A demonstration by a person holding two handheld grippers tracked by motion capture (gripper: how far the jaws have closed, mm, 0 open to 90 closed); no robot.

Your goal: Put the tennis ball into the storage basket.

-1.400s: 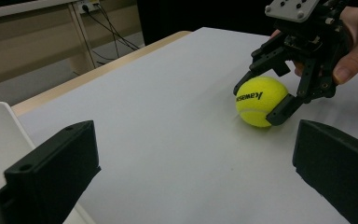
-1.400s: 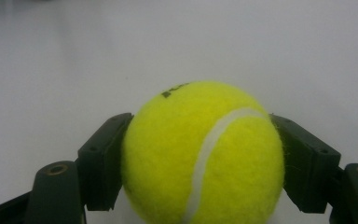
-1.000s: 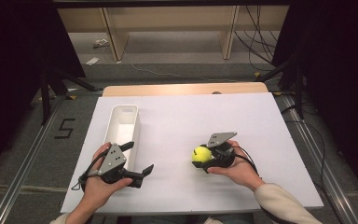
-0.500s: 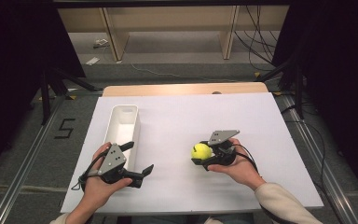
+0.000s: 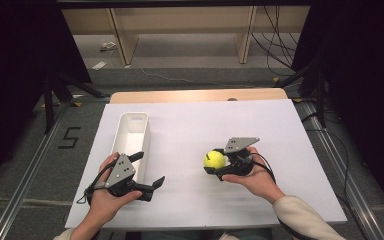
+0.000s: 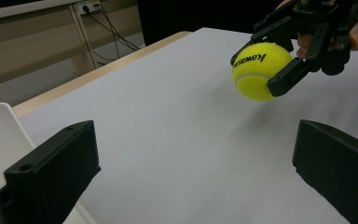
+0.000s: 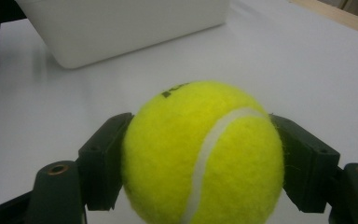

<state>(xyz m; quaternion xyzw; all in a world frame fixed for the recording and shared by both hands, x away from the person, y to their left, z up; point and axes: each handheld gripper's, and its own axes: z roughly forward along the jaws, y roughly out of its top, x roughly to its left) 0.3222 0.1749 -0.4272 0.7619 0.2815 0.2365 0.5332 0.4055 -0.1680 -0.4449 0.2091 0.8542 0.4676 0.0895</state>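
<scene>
Right hand-held gripper (image 5: 219, 167), jaws closed on a yellow tennis ball (image 5: 214, 159), which hangs just above the white tabletop (image 5: 280, 130); pickup appears complete. Left hand-held gripper (image 5: 149, 171), jaws spread wide and holding nothing, rests near the front edge beside the white bin (image 5: 130, 137). Remaining, by appearance: carrying the ball across and releasing it into the bin, well apart to its left.

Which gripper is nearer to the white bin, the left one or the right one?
Left. The left gripper hovers right beside the near end of the white bin, jaws open. The right gripper is farther off across the white sheet, shut on the tennis ball.
</scene>
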